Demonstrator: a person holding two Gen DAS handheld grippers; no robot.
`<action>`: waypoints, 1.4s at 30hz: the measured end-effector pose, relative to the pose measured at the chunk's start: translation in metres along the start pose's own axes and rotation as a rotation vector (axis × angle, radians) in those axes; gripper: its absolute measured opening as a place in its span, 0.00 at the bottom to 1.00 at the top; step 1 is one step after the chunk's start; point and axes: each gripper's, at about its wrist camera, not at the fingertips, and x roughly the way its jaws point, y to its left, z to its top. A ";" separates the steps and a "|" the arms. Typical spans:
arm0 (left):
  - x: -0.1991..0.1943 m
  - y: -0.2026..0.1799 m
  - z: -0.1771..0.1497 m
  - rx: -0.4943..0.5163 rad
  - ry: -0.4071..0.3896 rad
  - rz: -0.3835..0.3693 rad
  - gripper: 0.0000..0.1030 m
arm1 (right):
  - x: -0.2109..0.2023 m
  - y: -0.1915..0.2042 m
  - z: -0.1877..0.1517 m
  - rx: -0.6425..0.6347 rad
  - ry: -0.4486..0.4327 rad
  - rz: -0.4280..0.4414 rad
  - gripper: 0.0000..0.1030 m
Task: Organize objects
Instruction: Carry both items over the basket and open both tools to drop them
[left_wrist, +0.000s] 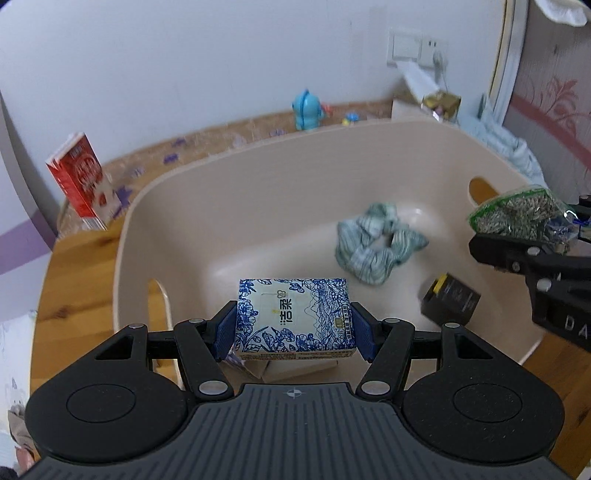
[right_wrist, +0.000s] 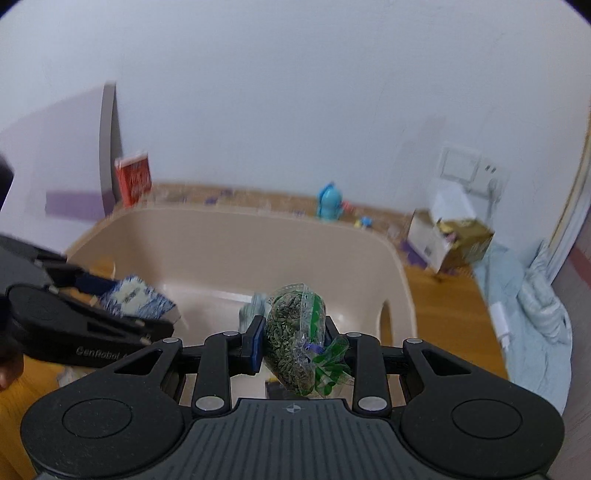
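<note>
My left gripper (left_wrist: 293, 328) is shut on a blue-and-white tissue pack (left_wrist: 295, 319) and holds it inside the beige plastic tub (left_wrist: 236, 177), low over its floor. My right gripper (right_wrist: 295, 345) is shut on a clear bag of sunflower seeds (right_wrist: 295, 343) with green print, over the tub's right rim; it also shows in the left wrist view (left_wrist: 517, 236). A green striped scrunchie (left_wrist: 376, 243) and a small black box (left_wrist: 450, 299) lie in the tub. The tissue pack (right_wrist: 138, 301) and left gripper (right_wrist: 110, 314) show at the left of the right wrist view.
The tub stands on a wooden table (left_wrist: 81, 266). A red milk carton (left_wrist: 83, 181) stands at the back left, a blue toy figure (left_wrist: 306, 110) at the back, a white box with a gold packet (right_wrist: 454, 240) at the back right. Light blue cloth (right_wrist: 532, 317) lies at the right.
</note>
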 end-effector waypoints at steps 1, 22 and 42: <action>-0.001 0.000 0.000 -0.001 0.001 -0.005 0.62 | 0.005 0.000 0.000 -0.014 0.023 0.004 0.28; -0.093 0.017 -0.032 -0.039 -0.253 -0.003 0.85 | -0.079 0.007 -0.027 0.047 -0.165 -0.035 0.92; -0.073 0.059 -0.124 0.081 -0.208 -0.068 0.89 | -0.056 0.012 -0.124 0.064 -0.036 -0.046 1.00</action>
